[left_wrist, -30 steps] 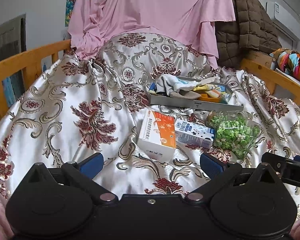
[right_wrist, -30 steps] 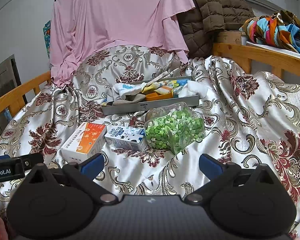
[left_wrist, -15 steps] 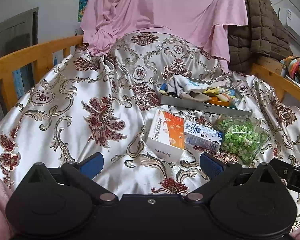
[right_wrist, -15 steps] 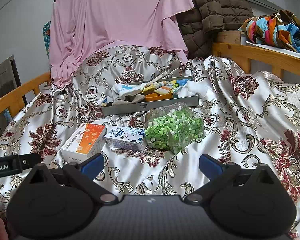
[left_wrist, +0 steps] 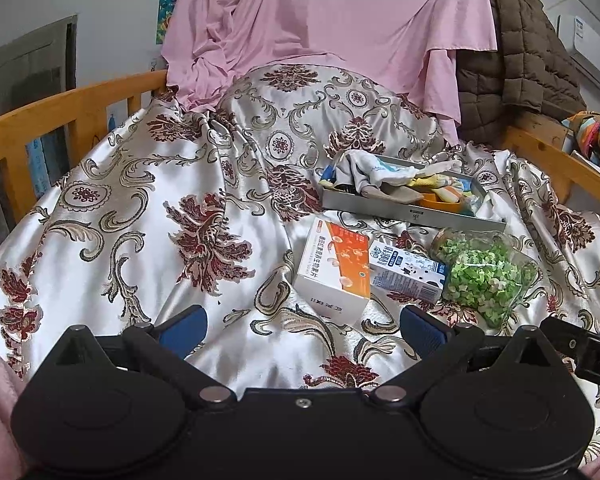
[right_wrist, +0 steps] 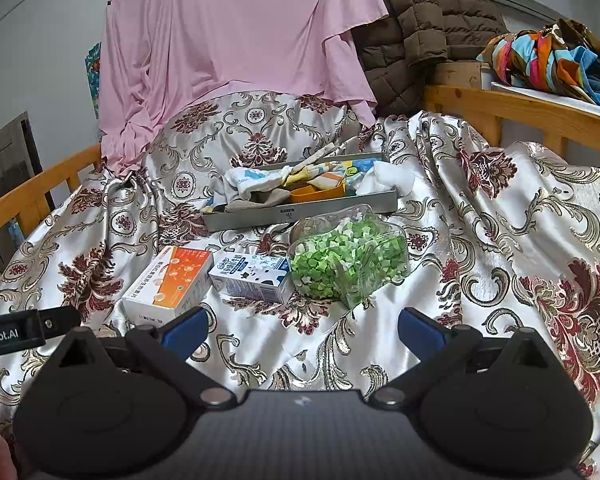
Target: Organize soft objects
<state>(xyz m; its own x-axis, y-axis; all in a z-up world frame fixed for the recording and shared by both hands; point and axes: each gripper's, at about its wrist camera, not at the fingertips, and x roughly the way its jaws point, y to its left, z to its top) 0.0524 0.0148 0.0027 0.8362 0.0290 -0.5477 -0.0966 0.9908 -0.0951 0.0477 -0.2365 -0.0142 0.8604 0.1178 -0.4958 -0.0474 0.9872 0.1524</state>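
A grey tray (left_wrist: 412,213) (right_wrist: 300,216) holding socks and small cloths (left_wrist: 364,172) (right_wrist: 260,184) sits on the patterned bedspread. In front of it lie an orange-and-white box (left_wrist: 334,268) (right_wrist: 172,280), a small milk carton (left_wrist: 404,276) (right_wrist: 252,276) and a clear bag of green pieces (left_wrist: 484,276) (right_wrist: 348,264). My left gripper (left_wrist: 302,330) is open and empty, just short of the box. My right gripper (right_wrist: 302,330) is open and empty, short of the carton and bag.
A pink cloth (right_wrist: 236,40) and brown quilted jacket (right_wrist: 420,20) hang at the bed's head. Wooden rails (left_wrist: 72,116) (right_wrist: 520,108) run along both sides. Colourful fabric (right_wrist: 548,56) lies on a ledge at right. The left gripper's body (right_wrist: 16,332) shows at the right wrist view's left edge.
The left gripper's view has swung leftward, so the tray and boxes shifted right in it. The right gripper has barely moved. Both stay open.
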